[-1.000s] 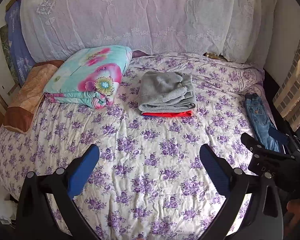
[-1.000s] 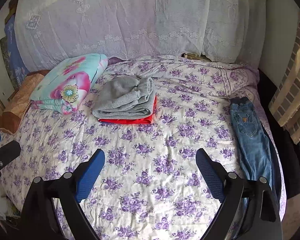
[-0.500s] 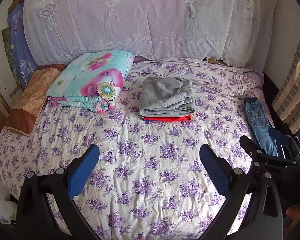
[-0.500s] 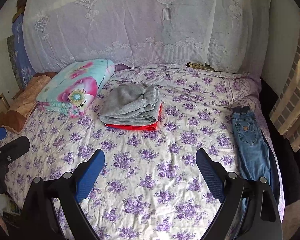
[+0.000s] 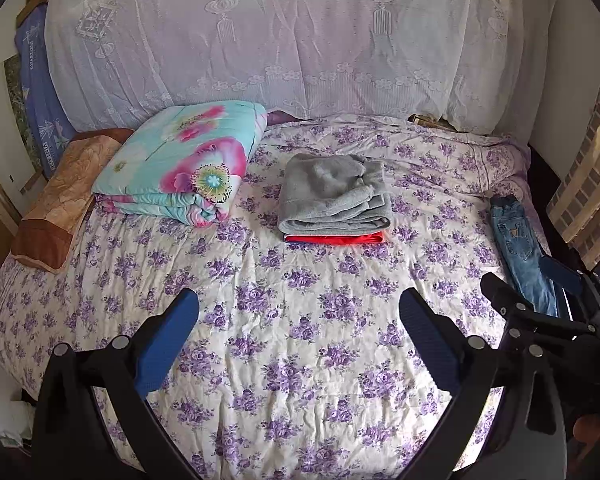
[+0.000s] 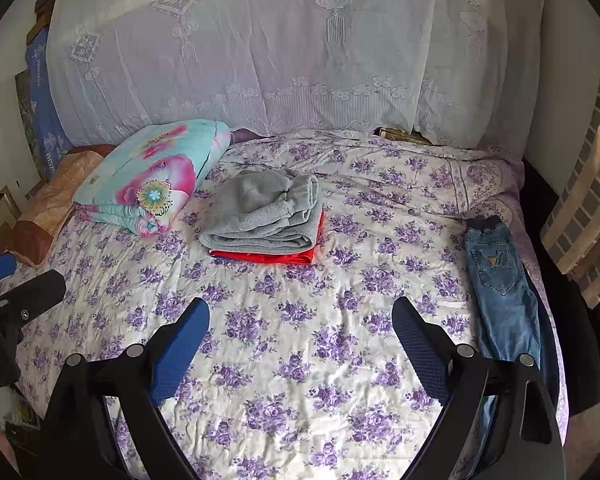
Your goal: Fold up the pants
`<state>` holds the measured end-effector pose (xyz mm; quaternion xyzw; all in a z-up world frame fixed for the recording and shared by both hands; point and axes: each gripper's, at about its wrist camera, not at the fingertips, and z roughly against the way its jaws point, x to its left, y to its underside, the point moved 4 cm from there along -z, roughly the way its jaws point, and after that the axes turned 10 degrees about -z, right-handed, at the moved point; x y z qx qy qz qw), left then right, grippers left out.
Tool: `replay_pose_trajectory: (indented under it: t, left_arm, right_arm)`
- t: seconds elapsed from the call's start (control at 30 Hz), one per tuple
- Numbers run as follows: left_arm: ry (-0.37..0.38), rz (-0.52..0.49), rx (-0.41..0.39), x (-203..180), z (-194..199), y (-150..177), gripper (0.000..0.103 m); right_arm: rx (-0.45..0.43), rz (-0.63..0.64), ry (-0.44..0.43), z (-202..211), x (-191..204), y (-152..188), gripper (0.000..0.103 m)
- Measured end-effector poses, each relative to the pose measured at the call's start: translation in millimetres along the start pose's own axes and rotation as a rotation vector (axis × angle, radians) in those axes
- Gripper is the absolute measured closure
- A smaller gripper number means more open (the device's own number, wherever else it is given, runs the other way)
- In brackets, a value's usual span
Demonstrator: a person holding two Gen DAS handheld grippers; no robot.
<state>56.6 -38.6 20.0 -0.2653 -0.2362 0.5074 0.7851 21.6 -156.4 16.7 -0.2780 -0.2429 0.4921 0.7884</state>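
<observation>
Blue jeans lie lengthwise along the bed's right edge, waistband at the far end; they also show in the left wrist view. A stack of folded grey pants over a red garment sits mid-bed, also in the right wrist view. My left gripper is open and empty, held above the bedspread near the front. My right gripper is open and empty, to the left of the jeans. Each gripper shows at the edge of the other's view.
A folded floral quilt lies at the back left, with a brown pillow beside it. A lace-covered headboard stands behind the bed. The purple-flowered bedspread covers the bed. A curtain hangs at the right.
Both grippers have pulled back and tilted up a little, so the bed and headboard sit lower in view. Both stay open. The clothes have not moved.
</observation>
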Motion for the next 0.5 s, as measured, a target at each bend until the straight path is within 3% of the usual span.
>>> replay_pose_trajectory:
  t: [0.5]
  left_arm:
    - [0.006, -0.017, 0.008, -5.9, -3.8, -0.7, 0.005]
  right_arm:
    - [0.002, 0.000, 0.000, -0.6, -0.1, 0.3, 0.010]
